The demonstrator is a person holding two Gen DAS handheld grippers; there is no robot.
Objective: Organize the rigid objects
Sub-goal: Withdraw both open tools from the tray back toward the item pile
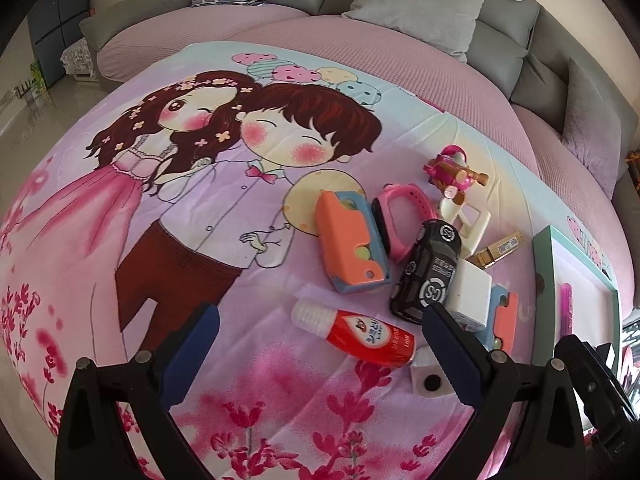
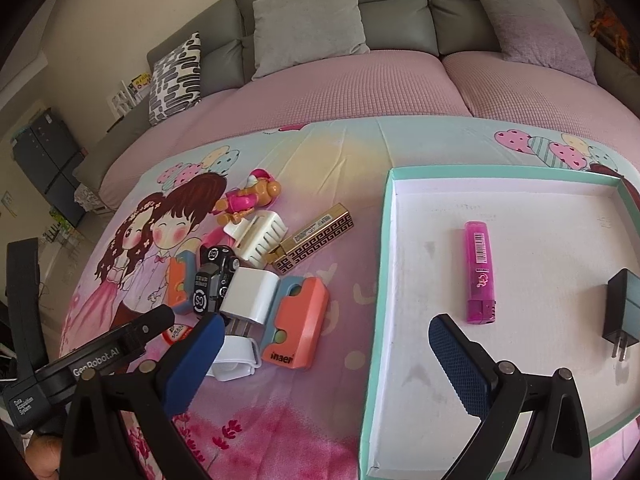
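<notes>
A pile of small objects lies on the cartoon-print sheet: a red bottle (image 1: 360, 336), a black toy car (image 1: 426, 268), a white charger (image 2: 252, 292), two orange-and-blue cases (image 1: 352, 244) (image 2: 298, 324), a gold box (image 2: 316, 236), a white hair clip (image 2: 260, 236), a pink watch (image 1: 404, 216) and a pink toy figure (image 2: 248, 198). My left gripper (image 1: 320, 314) is open, its fingers either side of the red bottle. My right gripper (image 2: 326, 324) is open and holds nothing, above the left rim of the teal tray (image 2: 384, 264). Inside the tray lie a pink lighter (image 2: 480, 272) and a black charger (image 2: 624, 308).
A small white strap piece (image 2: 234, 360) lies at the near edge of the pile. Behind the sheet is a grey sofa with cushions (image 2: 308, 20). A dark cabinet (image 2: 44, 160) stands on the floor at far left. Bare sheet stretches to the left of the pile.
</notes>
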